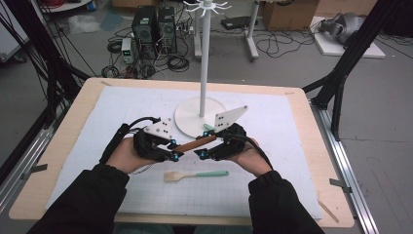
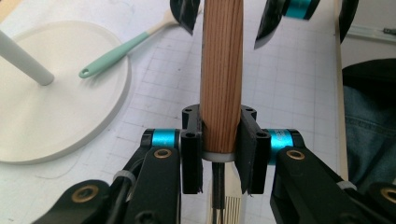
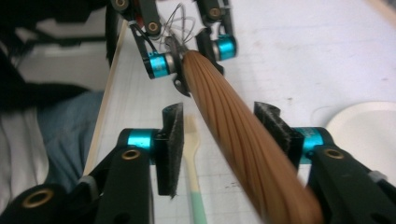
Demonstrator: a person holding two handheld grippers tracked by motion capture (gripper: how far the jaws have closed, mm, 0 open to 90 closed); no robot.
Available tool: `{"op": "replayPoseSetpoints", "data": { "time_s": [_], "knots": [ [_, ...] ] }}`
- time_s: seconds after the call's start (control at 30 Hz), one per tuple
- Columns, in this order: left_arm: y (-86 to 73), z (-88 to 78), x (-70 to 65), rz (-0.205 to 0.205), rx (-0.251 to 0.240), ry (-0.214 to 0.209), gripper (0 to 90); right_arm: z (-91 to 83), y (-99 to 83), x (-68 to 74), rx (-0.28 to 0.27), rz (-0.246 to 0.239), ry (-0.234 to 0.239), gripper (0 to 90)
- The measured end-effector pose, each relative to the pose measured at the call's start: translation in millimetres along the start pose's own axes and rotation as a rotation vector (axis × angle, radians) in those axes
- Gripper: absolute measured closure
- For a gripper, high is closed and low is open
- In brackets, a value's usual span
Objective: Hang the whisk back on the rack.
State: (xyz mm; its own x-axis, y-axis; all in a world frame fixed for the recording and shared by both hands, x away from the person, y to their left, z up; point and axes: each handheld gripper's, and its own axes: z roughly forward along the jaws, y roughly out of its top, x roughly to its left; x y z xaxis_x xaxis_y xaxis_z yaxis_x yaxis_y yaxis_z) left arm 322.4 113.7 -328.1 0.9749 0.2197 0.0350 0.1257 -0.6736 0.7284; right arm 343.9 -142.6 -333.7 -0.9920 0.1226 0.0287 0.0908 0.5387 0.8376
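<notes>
Left gripper (image 1: 171, 150) clamped on the wooden handle (image 1: 196, 144) of a whisk, pads tight on both sides of the wood just above the pale collar, as the left gripper view shows (image 2: 219, 154); wire loops of the whisk visible behind that gripper in the right gripper view (image 3: 180, 21). Handle (image 2: 222, 70) runs level above the mat from left gripper across to right gripper (image 1: 207, 152), slightly rising toward the right and far side. Right gripper (image 3: 224, 140) jaws stand apart on either side of the handle (image 3: 243, 140), gaps visible between pads and wood, so not gripping; handle passes between them, blurred at the near end. Both grippers held by a person's hands in black sleeves, coming in from the near edge, grey three-cornered plates on top. Directly below the handle on the mat lies a spatula (image 1: 195, 174) with mint-green handle and pale head, head pointing left, near side of the grippers, apart from them. Just far of the grippers sits a white round base (image 1: 187, 117) with a tall white pole (image 1: 204, 63) topped by hooks. All on a white grid mat (image 1: 272, 161) on a light wooden table (image 1: 68, 136). Floor beyond with cables and computer towers (image 1: 155, 24).
</notes>
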Motion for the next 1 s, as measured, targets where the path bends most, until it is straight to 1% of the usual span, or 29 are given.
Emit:
{"op": "replayPoseSetpoints", "data": {
  "time_s": [0.03, 0.07, 0.1, 0.13, 0.23, 0.27, 0.33, 0.37, 0.4, 0.43, 0.47, 0.5, 0.53, 0.57, 0.6, 0.73, 0.8, 0.83, 0.97, 1.0],
  "knots": [
    [-0.1, -1.2, 0.5, -0.005, -0.011, 0.001, 73.4, -1.6, -1.5, -0.7, -0.022, 0.007, -0.004, 50.6],
    [0.1, -2.5, 0.9, -0.009, -0.017, -0.002, 73.4, -1.6, -1.5, -0.7, -0.022, 0.007, -0.004, 50.6],
    [0.2, -3.5, 1.5, -0.010, -0.026, -0.004, 73.4, -2.3, -2.4, -0.8, -0.038, 0.016, 0.002, 50.4],
    [0.5, -4.1, 1.7, -0.014, -0.035, -0.008, 73.4, -1.8, -2.7, -0.8, -0.066, 0.022, 0.007, 50.7],
    [0.8, -4.4, 1.7, -0.024, -0.048, -0.007, 73.4, -0.5, -1.5, -1.3, -0.109, 0.029, 0.016, 52.9],
    [1.2, -5.2, 2.5, -0.021, -0.050, -0.011, 73.4, -0.2, -1.2, -1.4, -0.129, 0.047, 0.027, 53.3],
    [1.7, -5.8, 2.4, -0.025, -0.072, -0.013, 73.4, 1.1, -0.2, -2.0, -0.155, 0.060, 0.038, 56.7],
    [2.2, -6.7, 2.8, -0.023, -0.078, -0.013, 73.4, 1.1, -0.2, -2.0, -0.155, 0.060, 0.038, 56.7],
    [2.6, -7.6, 2.8, -0.025, -0.084, -0.015, 73.4, 2.9, 0.9, -2.4, -0.175, 0.054, 0.049, 61.3],
    [2.9, -8.0, 2.6, -0.027, -0.097, -0.012, 73.4, 2.9, 0.9, -2.4, -0.175, 0.054, 0.049, 61.3],
    [3.3, -9.1, 2.8, -0.019, -0.098, -0.006, 73.4, 4.2, 1.9, -2.9, -0.197, 0.058, 0.056, 64.4],
    [3.4, -9.6, 2.4, -0.018, -0.102, -0.002, 73.3, 4.8, 2.3, -3.1, -0.212, 0.060, 0.064, 65.3],
    [3.1, -9.9, 2.4, -0.017, -0.104, -0.004, 73.3, 4.8, 2.3, -3.1, -0.212, 0.060, 0.064, 65.3],
    [3.0, -10.2, 2.4, -0.015, -0.107, -0.004, 73.3, 5.0, 2.6, -3.9, -0.225, 0.067, 0.075, 66.6],
    [3.0, -10.4, 2.1, -0.012, -0.106, -0.002, 72.9, 5.0, 2.7, -5.7, -0.247, 0.089, 0.114, 70.2],
    [2.0, -9.8, 2.0, -0.011, -0.109, -0.016, 72.8, 4.9, 4.4, -5.7, -0.242, 0.082, 0.131, 71.2],
    [1.7, -10.3, 2.6, -0.013, -0.117, -0.021, 72.7, 4.0, 5.5, -5.5, -0.241, 0.091, 0.135, 71.4],
    [1.6, -10.2, 2.8, -0.013, -0.119, -0.027, 72.5, 3.5, 7.8, -5.2, -0.235, 0.077, 0.135, 71.5],
    [2.2, -8.7, 1.8, -0.011, -0.111, -0.031, 71.8, 2.0, 11.3, -3.3, -0.222, 0.065, 0.128, 72.0],
    [2.3, -7.7, 1.3, -0.012, -0.109, -0.034, 71.7, 1.2, 13.8, -2.9, -0.214, 0.056, 0.124, 72.1]
  ]
}}
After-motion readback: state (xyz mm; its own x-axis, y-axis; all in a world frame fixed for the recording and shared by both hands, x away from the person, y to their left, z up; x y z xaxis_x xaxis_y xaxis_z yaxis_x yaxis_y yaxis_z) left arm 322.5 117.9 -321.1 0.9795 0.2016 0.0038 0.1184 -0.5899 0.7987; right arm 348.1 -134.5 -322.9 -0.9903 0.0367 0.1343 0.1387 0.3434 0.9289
